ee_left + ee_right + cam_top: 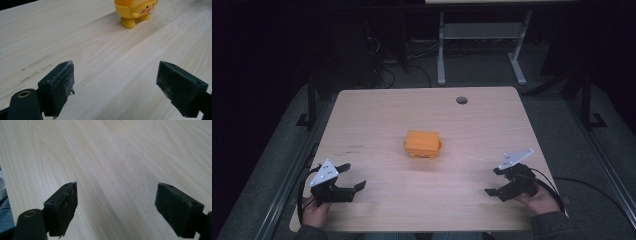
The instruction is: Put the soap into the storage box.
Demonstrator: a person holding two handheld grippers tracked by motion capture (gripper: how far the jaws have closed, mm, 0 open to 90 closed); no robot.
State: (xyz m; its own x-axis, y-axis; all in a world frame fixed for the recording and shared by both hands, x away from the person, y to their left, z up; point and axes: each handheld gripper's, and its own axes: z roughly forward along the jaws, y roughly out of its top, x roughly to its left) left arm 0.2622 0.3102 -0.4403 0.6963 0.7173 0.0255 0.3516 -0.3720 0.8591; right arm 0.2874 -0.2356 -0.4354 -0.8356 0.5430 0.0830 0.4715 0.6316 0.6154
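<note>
**Both grippers wide apart, yellow toy alone at mid-table**

From the high view I have the yellow toy (pixel 422 144) standing near the middle of the table (pixel 377 110), well apart from both of my tools. It is a blocky orange-yellow figure; in the left gripper view I see the toy's stubby feet and a pink cheek mark at the top edge, upright on the wood.

My left gripper (pixel 349 177) sits near the table's front left corner, held in the left hand (pixel 316 210), its jaws spread with bare wood between them. The toy lies ahead of it and off to the right, and I see nothing on the wood between the two.

My right gripper (pixel 495 181) is near the front right corner in the right hand (pixel 542 200), jaws likewise spread and holding nothing. Its own view looks across plain wood grain.

Around the toy I note a round cable hole (pixel 461 100) near the far edge and some faint scuff marks (pixel 354 146) left of centre. Beyond the table stands a grey desk frame (pixel 482 45) on a dark floor, with cables (pixel 384 55) trailing at the back left.
</note>
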